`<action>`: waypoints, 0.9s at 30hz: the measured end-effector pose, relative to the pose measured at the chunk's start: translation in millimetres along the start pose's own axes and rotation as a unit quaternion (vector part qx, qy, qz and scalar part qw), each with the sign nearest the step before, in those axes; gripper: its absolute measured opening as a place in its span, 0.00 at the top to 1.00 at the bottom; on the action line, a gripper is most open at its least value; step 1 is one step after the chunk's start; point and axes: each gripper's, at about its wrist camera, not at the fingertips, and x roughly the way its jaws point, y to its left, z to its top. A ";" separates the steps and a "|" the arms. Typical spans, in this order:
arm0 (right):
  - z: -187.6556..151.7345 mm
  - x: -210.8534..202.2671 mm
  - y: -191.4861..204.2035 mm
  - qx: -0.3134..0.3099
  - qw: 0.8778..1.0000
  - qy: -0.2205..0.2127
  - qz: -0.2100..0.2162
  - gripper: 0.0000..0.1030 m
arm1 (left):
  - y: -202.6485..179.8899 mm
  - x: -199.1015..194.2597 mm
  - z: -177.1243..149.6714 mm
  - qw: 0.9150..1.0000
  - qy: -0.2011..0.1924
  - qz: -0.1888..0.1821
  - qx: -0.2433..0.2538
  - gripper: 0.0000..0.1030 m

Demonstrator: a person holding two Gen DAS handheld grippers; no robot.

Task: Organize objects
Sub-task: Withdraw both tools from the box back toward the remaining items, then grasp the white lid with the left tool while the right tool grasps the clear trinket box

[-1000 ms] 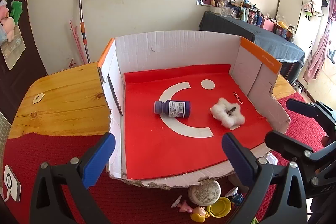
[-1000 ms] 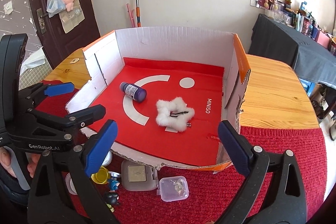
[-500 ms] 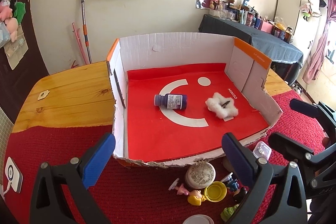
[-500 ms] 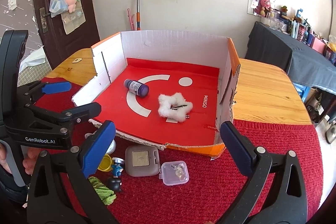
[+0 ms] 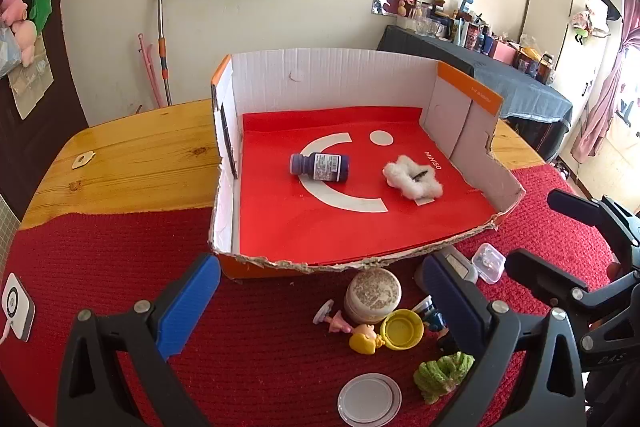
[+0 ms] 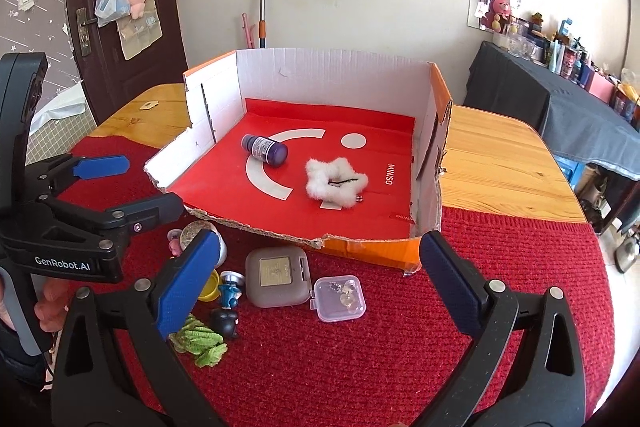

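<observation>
An open cardboard box (image 5: pixel 340 79) (image 6: pixel 332 67) with a red floor holds a purple bottle (image 5: pixel 319 167) (image 6: pixel 265 149) lying on its side and a white fluffy hair clip (image 5: pixel 413 179) (image 6: pixel 335 183). Loose items lie on the red mat in front of it: a round speckled jar (image 5: pixel 373 294), a yellow cup toy (image 5: pixel 401 329), a grey case (image 6: pixel 278 277), a small clear box (image 6: pixel 340 298) (image 5: pixel 487 262), a green knitted piece (image 6: pixel 199 341) (image 5: pixel 442 375), and small figures (image 6: pixel 226 321). My left gripper (image 5: pixel 320 311) and right gripper (image 6: pixel 316 279) are both open and empty above these items.
A white round lid (image 5: pixel 369 401) lies near the front edge. A white device (image 5: pixel 16 307) sits at the far left of the mat. The wooden table (image 5: pixel 140 155) (image 6: pixel 492 163) extends on both sides of the box. A dark-clothed side table (image 6: pixel 560 107) stands at right.
Both grippers have pulled back from the box and risen, so the loose items on the mat have come into view. Both stay open.
</observation>
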 end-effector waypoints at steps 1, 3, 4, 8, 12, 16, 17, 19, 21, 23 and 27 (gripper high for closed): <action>-1.5 -0.3 0.8 -0.001 1.000 0.001 -0.002 0.01 | 0.0 -0.4 -2.1 1.000 0.001 -0.001 -0.001 0.00; -4.1 -0.4 1.8 -0.002 1.000 0.003 -0.004 0.01 | -0.2 -1.3 -6.3 1.000 0.004 -0.004 -0.002 0.00; -5.3 -0.6 1.8 -0.001 1.000 0.004 -0.003 0.01 | -0.5 -1.6 -8.1 1.000 0.005 -0.005 -0.002 0.00; -11.1 -0.5 1.6 0.004 1.000 0.008 0.001 0.01 | -0.8 -1.7 -15.0 1.000 0.010 -0.008 -0.004 0.00; -17.9 1.3 1.2 0.008 1.000 0.017 0.001 0.01 | -2.1 -1.3 -23.2 1.000 0.017 -0.011 -0.005 0.00; -23.6 2.7 -1.4 0.016 1.000 0.023 0.004 0.01 | -1.9 -0.7 -31.0 1.000 0.022 -0.014 -0.005 0.00; -24.7 2.9 -2.1 0.018 1.000 0.024 0.003 0.01 | -1.9 -0.5 -33.6 1.000 0.024 -0.016 -0.006 0.00; -27.1 3.6 -3.2 0.021 0.999 0.025 0.001 0.01 | -1.6 -0.3 -38.0 0.999 0.027 -0.017 -0.006 0.00; -29.6 5.1 -4.6 0.022 0.999 0.028 0.000 0.02 | -1.2 -0.4 -42.4 0.999 0.029 -0.020 -0.005 0.00; -32.6 6.9 -5.5 0.023 0.999 0.031 0.000 0.05 | -0.2 -1.3 -46.7 0.999 0.030 -0.023 -0.005 0.00; -38.4 13.6 -8.5 0.023 0.999 0.043 -0.005 0.22 | 0.4 -5.6 -56.9 0.999 0.029 -0.028 -0.001 0.00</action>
